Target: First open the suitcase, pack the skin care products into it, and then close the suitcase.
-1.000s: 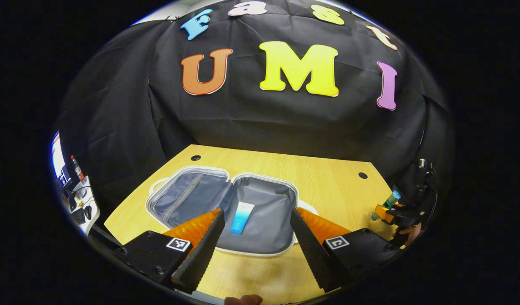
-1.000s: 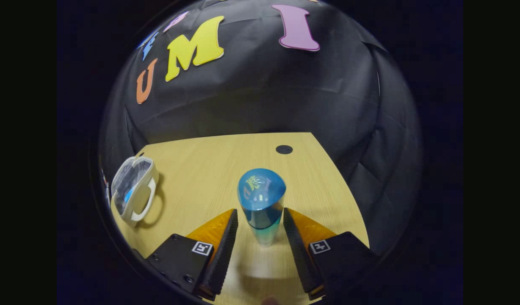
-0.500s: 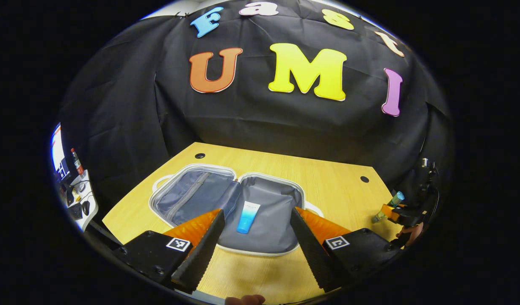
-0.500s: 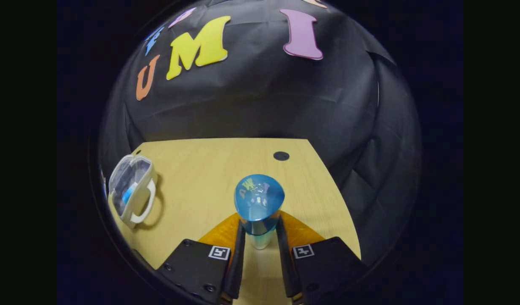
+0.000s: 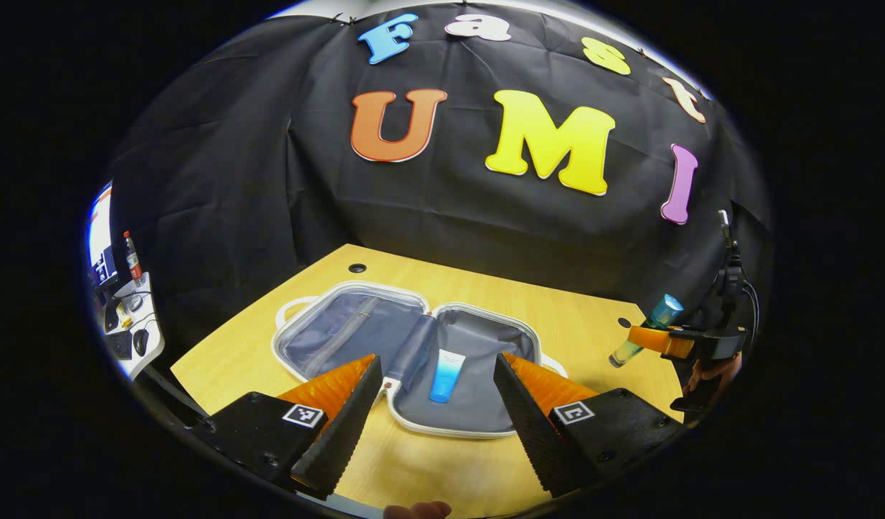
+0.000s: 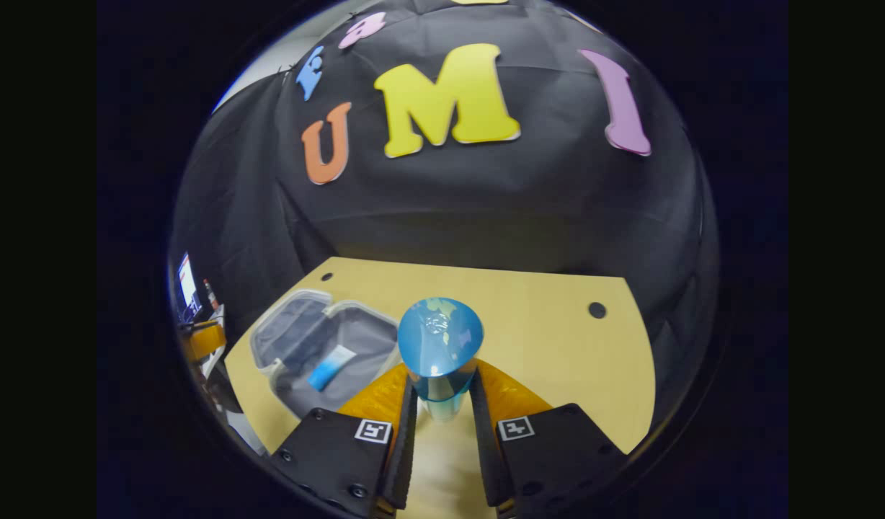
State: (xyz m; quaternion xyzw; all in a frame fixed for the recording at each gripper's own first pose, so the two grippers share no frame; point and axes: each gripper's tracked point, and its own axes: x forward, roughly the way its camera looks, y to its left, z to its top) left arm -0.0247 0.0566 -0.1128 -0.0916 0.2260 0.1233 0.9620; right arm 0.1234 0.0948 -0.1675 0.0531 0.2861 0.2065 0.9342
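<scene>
We see the right gripper (image 6: 439, 432) clamped on the blue-capped clear bottle (image 6: 440, 346), lifted above the wooden table (image 6: 543, 339); left gripper (image 5: 437, 411) (fingers spread) faces the open grey-lined suitcase (image 5: 356, 331) holding a blue-and-white tube (image 5: 444, 375).

From my left gripper view, the suitcase (image 5: 414, 360) lies open and flat on the table (image 5: 572, 317), both halves facing up. One tube (image 5: 444, 375) lies in the right half, with bare lining on either side of it; the left half holds nothing I can see. My left gripper (image 5: 437, 411) hangs above the near rim, fingers spread wide. Bare tabletop runs between the suitcase and my right gripper (image 6: 442, 425), which is clamped on a bottle (image 6: 439, 346) held clear above the wood, off to the suitcase's right. The booth wall closes the far edge
</scene>
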